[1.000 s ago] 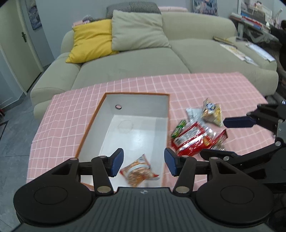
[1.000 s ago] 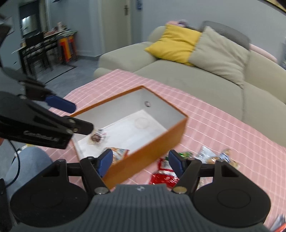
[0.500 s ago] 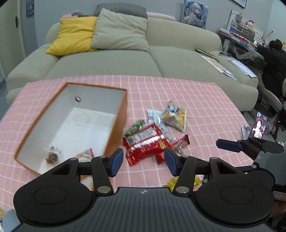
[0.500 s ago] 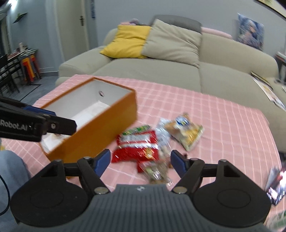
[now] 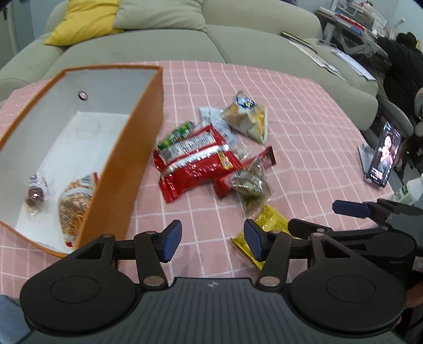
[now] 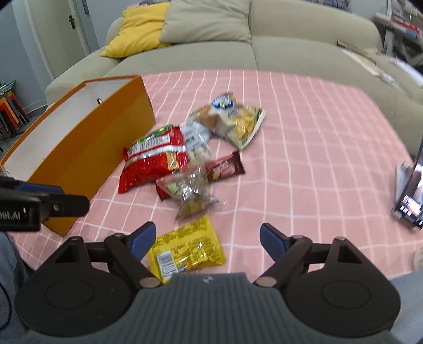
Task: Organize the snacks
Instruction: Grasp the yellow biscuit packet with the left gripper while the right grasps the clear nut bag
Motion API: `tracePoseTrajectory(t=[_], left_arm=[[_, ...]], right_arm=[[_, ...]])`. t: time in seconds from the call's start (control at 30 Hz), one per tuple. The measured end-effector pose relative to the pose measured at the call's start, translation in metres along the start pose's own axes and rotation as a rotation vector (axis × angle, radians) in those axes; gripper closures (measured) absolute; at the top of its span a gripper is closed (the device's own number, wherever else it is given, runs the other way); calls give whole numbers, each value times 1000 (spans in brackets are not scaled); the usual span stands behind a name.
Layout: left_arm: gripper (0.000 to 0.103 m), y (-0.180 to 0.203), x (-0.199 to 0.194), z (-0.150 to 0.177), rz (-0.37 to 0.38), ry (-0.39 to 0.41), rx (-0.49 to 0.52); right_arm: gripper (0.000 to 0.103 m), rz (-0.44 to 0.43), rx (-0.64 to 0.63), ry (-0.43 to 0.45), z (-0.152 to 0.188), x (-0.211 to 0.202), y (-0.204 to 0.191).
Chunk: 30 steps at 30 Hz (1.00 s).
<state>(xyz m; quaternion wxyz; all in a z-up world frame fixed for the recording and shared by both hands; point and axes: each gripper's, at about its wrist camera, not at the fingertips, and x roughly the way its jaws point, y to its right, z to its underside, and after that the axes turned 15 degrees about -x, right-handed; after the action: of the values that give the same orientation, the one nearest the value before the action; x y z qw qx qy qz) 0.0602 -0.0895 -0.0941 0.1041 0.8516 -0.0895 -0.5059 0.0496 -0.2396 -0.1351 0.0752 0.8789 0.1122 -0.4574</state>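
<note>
An orange box (image 5: 124, 169) (image 6: 87, 148) with a white inside stands at the left of the pink checked table and holds two wrapped snacks (image 5: 76, 201). Right of it lies a heap of packets: a big red bag (image 5: 195, 161) (image 6: 156, 156), a chips bag (image 5: 247, 116) (image 6: 238, 119), a clear nut bag (image 6: 193, 190) and a brown bar (image 6: 224, 166). A yellow packet (image 6: 187, 248) (image 5: 267, 227) lies nearest. My left gripper (image 5: 212, 242) is open over bare cloth by the box corner. My right gripper (image 6: 207, 239) hangs just above the yellow packet, its jaws opening, nothing gripped.
A beige sofa (image 6: 238, 50) with a yellow cushion (image 5: 84, 18) lines the table's far side. A phone on a stand (image 5: 383, 156) (image 6: 412, 195) sits at the right table edge, a bottle (image 5: 407, 193) beside it. A seated person (image 5: 404, 63) is at far right.
Both grippers swung from the box toward the snack heap and sank closer to the table. The right jaws have spread wider; the yellow packet now lies below them.
</note>
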Motion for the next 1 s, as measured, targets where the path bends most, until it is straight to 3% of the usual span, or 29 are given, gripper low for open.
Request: tracePoseTrajectory(t=[0.1, 0.23, 0.33, 0.57, 1.0], left_arm=[[37, 3, 12, 3, 21, -36, 31], [33, 14, 28, 10, 64, -85, 107], [27, 26, 41, 16, 97, -114, 189], [22, 44, 74, 26, 130, -197, 342], [20, 64, 110, 23, 96, -273, 420]], right_arm=[[25, 2, -2, -29, 1, 8, 3], [44, 29, -46, -112, 3, 18, 9], [52, 16, -10, -151, 7, 23, 21], [53, -5, -4, -148, 11, 21, 28], [53, -39, 7, -158, 12, 30, 31]])
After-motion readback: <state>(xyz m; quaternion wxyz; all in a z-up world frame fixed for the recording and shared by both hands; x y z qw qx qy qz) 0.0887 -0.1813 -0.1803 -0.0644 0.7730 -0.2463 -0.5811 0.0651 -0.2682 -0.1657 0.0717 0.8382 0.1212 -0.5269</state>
